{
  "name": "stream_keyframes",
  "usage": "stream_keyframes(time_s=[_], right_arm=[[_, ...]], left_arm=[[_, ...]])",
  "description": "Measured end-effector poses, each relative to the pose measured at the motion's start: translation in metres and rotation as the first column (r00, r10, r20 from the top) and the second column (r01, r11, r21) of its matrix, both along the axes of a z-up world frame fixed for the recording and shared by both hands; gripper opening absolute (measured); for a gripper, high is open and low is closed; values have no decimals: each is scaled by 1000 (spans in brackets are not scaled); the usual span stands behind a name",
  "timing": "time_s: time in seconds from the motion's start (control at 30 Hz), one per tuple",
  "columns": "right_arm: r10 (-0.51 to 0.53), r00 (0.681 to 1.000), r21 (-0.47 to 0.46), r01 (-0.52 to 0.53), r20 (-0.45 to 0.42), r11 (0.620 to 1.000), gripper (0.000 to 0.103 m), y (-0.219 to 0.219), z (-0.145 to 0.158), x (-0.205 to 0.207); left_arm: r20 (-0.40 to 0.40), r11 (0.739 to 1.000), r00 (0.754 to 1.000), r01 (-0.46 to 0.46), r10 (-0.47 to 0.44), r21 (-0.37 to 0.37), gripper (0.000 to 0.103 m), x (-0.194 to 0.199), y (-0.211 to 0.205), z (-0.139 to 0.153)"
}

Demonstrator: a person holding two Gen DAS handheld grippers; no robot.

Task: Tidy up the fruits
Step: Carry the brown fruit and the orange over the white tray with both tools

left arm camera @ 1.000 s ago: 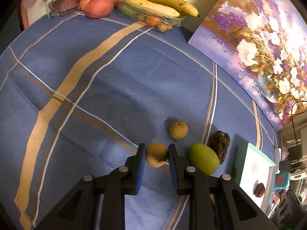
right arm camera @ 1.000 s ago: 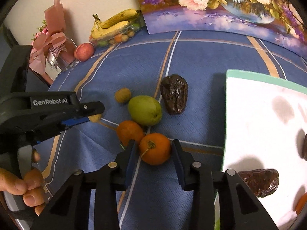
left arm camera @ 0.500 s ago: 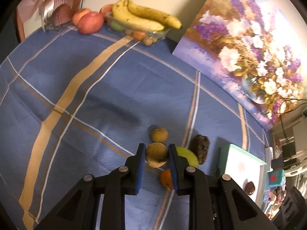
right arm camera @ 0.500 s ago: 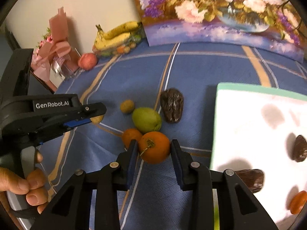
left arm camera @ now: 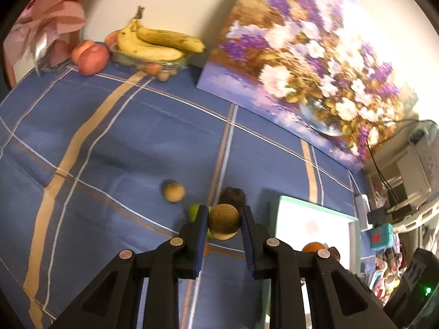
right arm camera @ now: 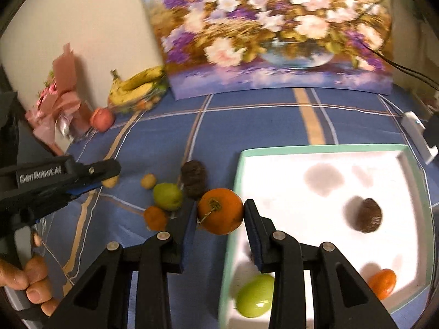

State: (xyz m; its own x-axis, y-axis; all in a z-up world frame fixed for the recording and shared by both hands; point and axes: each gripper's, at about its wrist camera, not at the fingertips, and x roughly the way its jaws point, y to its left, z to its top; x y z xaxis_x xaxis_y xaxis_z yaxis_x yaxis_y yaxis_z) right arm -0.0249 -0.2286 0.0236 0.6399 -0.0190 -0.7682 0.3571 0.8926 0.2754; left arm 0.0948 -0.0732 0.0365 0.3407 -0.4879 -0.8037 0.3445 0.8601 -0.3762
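Note:
My left gripper [left arm camera: 222, 223] is shut on a brown kiwi [left arm camera: 222, 221], held up above the blue cloth. In the right wrist view the same gripper [right arm camera: 108, 176] comes in from the left with the kiwi [right arm camera: 110, 182] at its tip. The right gripper [right arm camera: 220, 213] is shut on an orange [right arm camera: 220, 214], raised at the left rim of the white tray [right arm camera: 323, 146]. On the cloth lie a small brown fruit [right arm camera: 148, 181], a green fruit [right arm camera: 167, 196], a dark wrinkled fruit [right arm camera: 194, 179] and another orange [right arm camera: 155, 218]. In the tray lie a green fruit [right arm camera: 254, 296], a dark fruit [right arm camera: 366, 215] and an orange fruit [right arm camera: 382, 282].
A flower painting [right arm camera: 274, 33] leans on the back wall. Bananas [left arm camera: 153, 41] lie over a clear container, with peaches [left arm camera: 90, 57] and a pink wrapped bouquet [left arm camera: 52, 24] at the back left. A white device [right arm camera: 418, 134] and cables lie right of the tray. A hand [right arm camera: 24, 277] holds the left gripper.
Both grippers have risen off the cloth with their fruit. The right one has carried the orange rightward to the tray's left rim; the left has moved right with the kiwi.

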Motion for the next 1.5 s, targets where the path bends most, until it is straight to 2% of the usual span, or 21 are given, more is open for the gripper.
stream_keyframes(time_s=[0.27, 0.63, 1.1, 1.5], right_arm=[[-152, 988, -28, 152, -2, 988, 36, -51, 5, -30], [-311, 950, -93, 306, -41, 947, 36, -107, 4, -72], [-381, 921, -74, 376, -81, 924, 36, -139, -4, -102], [-363, 904, -15, 369, -227, 929, 36, -144, -51, -96]], left_arm=[[16, 990, 991, 135, -135, 29, 25, -32, -53, 0], [21, 950, 953, 297, -301, 99, 25, -71, -124, -15], [-34, 938, 950, 311, -310, 153, 25, -70, -147, -50], [-94, 920, 945, 327, -314, 217, 25, -74, -155, -81]])
